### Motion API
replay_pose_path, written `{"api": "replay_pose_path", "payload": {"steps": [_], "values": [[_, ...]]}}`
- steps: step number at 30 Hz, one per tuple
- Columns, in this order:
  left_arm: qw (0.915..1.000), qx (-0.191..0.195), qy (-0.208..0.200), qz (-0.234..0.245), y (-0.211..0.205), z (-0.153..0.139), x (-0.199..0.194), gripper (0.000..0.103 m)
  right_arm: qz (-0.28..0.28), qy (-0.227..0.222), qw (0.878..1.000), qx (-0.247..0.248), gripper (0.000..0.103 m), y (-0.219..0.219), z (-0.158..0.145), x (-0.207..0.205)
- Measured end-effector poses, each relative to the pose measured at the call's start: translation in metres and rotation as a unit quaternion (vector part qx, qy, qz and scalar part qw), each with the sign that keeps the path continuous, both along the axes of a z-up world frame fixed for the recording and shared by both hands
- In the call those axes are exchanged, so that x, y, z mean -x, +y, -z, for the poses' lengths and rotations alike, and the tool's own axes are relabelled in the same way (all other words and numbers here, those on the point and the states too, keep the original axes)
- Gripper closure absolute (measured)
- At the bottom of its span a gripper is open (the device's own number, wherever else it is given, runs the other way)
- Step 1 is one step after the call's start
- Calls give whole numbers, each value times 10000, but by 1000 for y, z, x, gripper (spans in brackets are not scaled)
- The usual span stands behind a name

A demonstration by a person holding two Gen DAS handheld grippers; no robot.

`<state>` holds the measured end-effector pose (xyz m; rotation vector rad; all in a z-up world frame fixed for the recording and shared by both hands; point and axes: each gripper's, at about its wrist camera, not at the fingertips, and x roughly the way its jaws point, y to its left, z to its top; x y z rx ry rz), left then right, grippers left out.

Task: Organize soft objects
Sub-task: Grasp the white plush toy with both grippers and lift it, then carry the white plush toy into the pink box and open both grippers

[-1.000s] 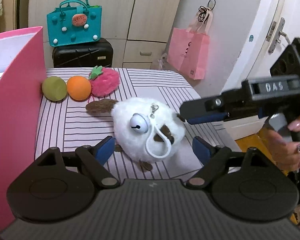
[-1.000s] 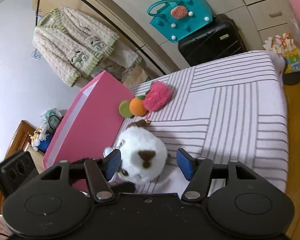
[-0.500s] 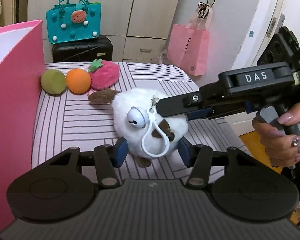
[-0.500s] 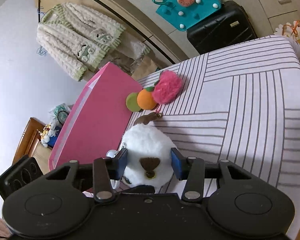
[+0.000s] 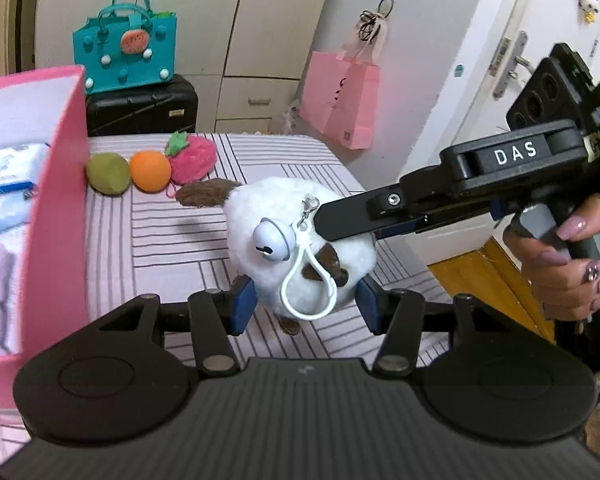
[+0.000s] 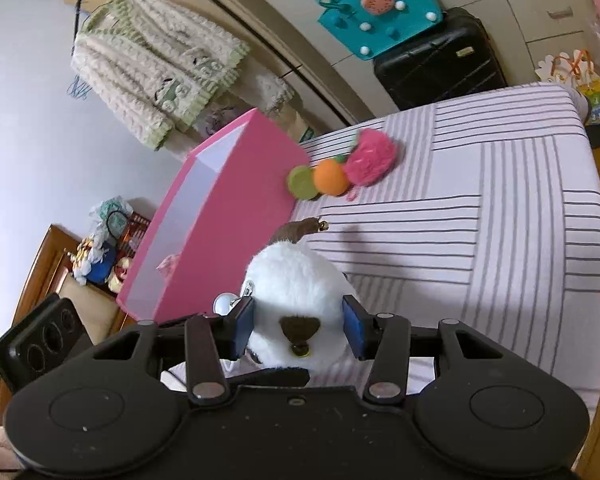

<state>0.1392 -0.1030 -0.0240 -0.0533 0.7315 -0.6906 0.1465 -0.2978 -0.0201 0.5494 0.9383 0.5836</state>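
Observation:
A white plush toy (image 5: pixel 268 216) with brown patches, a bell and a white clip loop is held above the striped bed. My left gripper (image 5: pixel 304 304) is shut on its lower part. My right gripper (image 6: pixel 298 326) is shut on it from the other side; in the left wrist view its black fingers (image 5: pixel 360 216) reach into the toy from the right. A pink box (image 5: pixel 56 200) stands at the left, open, with soft items inside. A green ball (image 5: pixel 108 173), an orange ball (image 5: pixel 150 171) and a pink plush strawberry (image 5: pixel 190 158) lie by the box.
The striped bed (image 6: pixel 500 240) stretches to the right. A black suitcase (image 5: pixel 140 106) with a teal bag (image 5: pixel 126 54) stands behind the bed. A pink paper bag (image 5: pixel 340 100) hangs on the wall. A knitted cardigan (image 6: pixel 152 64) hangs at the left.
Both grippers closed on the white plush toy and lifted it off the bed toward the pink box. The inside of the box has come into the left wrist view.

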Motion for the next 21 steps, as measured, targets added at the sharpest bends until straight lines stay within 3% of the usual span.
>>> {"api": "replay_pose_path", "payload": {"steps": [11, 21], "values": [[9991, 37, -193, 372, 63, -59, 19, 51, -427, -374, 9976, 402, 49, 65, -69, 18], [9984, -84, -505, 233, 129, -100, 19, 51, -906, -717, 9902, 791, 49, 138, -117, -4]]}}
